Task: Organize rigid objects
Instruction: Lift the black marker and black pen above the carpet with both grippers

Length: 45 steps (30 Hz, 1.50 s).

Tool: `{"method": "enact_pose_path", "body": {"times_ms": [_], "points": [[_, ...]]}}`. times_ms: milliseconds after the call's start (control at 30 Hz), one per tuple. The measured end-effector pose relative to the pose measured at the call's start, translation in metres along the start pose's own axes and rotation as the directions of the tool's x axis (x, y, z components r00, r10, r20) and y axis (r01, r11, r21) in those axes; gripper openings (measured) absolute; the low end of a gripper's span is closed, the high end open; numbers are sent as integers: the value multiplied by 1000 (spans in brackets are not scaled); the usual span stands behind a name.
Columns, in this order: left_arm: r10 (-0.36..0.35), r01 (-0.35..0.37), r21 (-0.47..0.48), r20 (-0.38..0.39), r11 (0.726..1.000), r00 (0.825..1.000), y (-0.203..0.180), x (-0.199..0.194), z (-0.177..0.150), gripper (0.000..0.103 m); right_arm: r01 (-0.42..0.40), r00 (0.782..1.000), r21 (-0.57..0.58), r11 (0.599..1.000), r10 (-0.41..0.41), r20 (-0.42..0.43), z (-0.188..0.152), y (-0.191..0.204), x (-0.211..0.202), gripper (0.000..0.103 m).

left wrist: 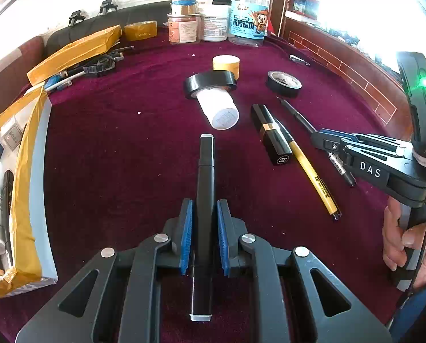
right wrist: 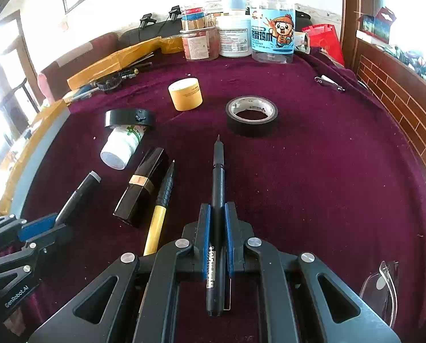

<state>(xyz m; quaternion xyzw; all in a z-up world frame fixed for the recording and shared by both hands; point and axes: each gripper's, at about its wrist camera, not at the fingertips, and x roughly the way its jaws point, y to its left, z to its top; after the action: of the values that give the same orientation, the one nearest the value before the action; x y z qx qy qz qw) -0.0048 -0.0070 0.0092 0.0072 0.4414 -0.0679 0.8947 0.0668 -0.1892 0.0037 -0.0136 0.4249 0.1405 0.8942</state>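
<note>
Marker point(left wrist: 203, 200) first: the left tongs point(left wrist: 203, 223) are clenched on its black barrel, blue pads point(left wrist: 186, 228) pressing either side, and its long axis runs straight out along the fingers, grey cap forward, tail end back between the arms. The right tongs point(right wrist: 218, 228) are clenched the same way on a thin black pen point(right wrist: 218, 188), its uncapped tip pointing ahead toward the black tape roll point(right wrist: 252, 115).

So both held things lie along their tongs — the open box point(left wrist: 27, 188) at the left edge of the surface point(left wrist: 127, 148), already holding tubes and a pen, sits just beside the left tongs and well apart from the right. If that box is the destination, the left hand is the nearer, and the marker would probably need swinging leftward.

Between the two tongs lie a black lipstick point(left wrist: 271, 135) and a yellow pen point(left wrist: 313, 177), side by side.

Only the left wrist view shows the box's contents and the person's hand point(left wrist: 407, 237) on the right handle; only the right wrist view shows that the second black tape roll point(right wrist: 130, 118) rests on the tipped white bottle point(right wrist: 121, 145).
</note>
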Motion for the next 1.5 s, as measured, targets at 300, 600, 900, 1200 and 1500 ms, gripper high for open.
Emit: {"method": "enact_pose_path", "body": {"times_ms": [300, 600, 900, 1200, 1500], "points": [[19, -18, 26, -1, 999, 1000, -6, 0, 0, 17, -7, 1000, 8, 1000, 7, 2, 0, -1, 0, 8], [26, -26, 16, 7, 1000, 1000, -6, -3, -2, 14, -9, 997, 50, 999, 6, 72, -1, -9, -14, 8], [30, -29, -3, 11, 1000, 999, -2, -4, -3, 12, -35, 979, -20, 999, 38, 199, 1, 6, -36, 8], [26, -26, -6, 11, 1000, 1000, -1, -3, -3, 12, -34, 981, -10, 999, 35, 190, 3, 5, -31, 8], [2, -2, -38, 23, 999, 1000, 5, -6, -5, 12, -35, 978, -8, 999, 36, 205, 2, 5, -33, 8]]}}
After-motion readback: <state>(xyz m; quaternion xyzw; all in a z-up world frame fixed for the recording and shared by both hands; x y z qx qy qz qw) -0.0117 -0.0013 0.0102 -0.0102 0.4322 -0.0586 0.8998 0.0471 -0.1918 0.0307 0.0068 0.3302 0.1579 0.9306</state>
